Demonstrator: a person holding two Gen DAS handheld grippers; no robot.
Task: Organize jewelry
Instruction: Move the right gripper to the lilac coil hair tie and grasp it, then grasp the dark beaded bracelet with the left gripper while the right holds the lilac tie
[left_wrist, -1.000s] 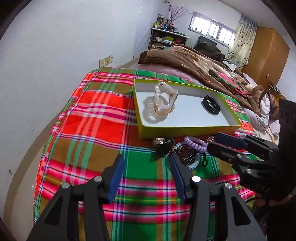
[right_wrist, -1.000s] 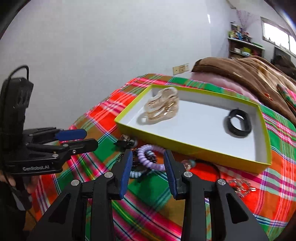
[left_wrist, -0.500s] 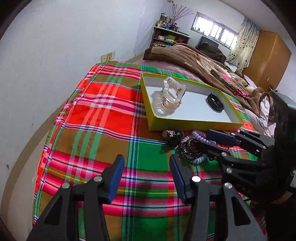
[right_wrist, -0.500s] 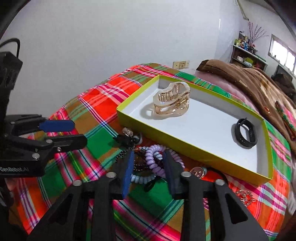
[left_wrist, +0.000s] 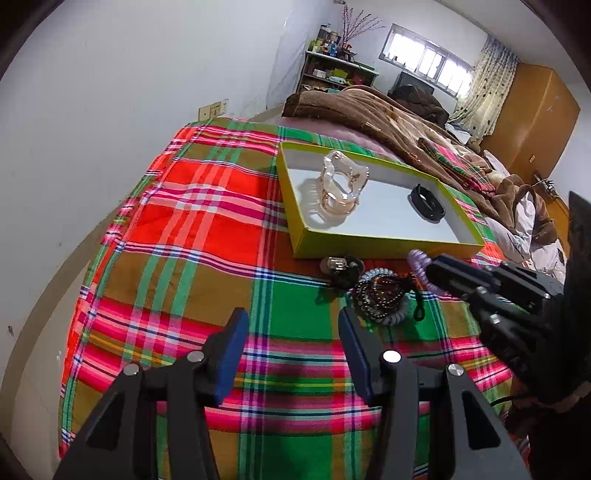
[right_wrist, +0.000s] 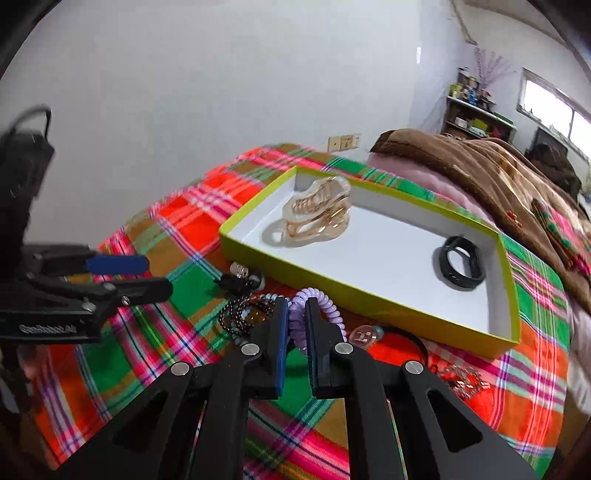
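A yellow-green box (left_wrist: 384, 246) (right_wrist: 332, 280) with a white floor holds a clear amber hair claw (left_wrist: 341, 186) (right_wrist: 317, 212) and a black band (left_wrist: 426, 202) (right_wrist: 461, 266). In front of it lies a pile: a purple coil hair tie (right_wrist: 317, 306) (left_wrist: 417, 262), dark bead bracelets (left_wrist: 384, 293) (right_wrist: 240, 314), a pale coil tie (left_wrist: 391, 317) and a small black clip (left_wrist: 338, 266) (right_wrist: 240, 277). My right gripper (right_wrist: 295, 306) (left_wrist: 439, 271) is shut on the purple coil tie. My left gripper (left_wrist: 291, 321) (right_wrist: 147, 275) is open and empty, left of the pile.
A plaid cloth (left_wrist: 207, 229) covers the bed. A gold chain piece (right_wrist: 461, 376) and a round charm (right_wrist: 364, 334) lie right of the pile. A brown blanket (left_wrist: 369, 114) lies behind the box. The white wall (left_wrist: 110, 92) runs along the left.
My right gripper has closed on the purple coil tie. My left gripper has drawn back from the pile and stayed open.
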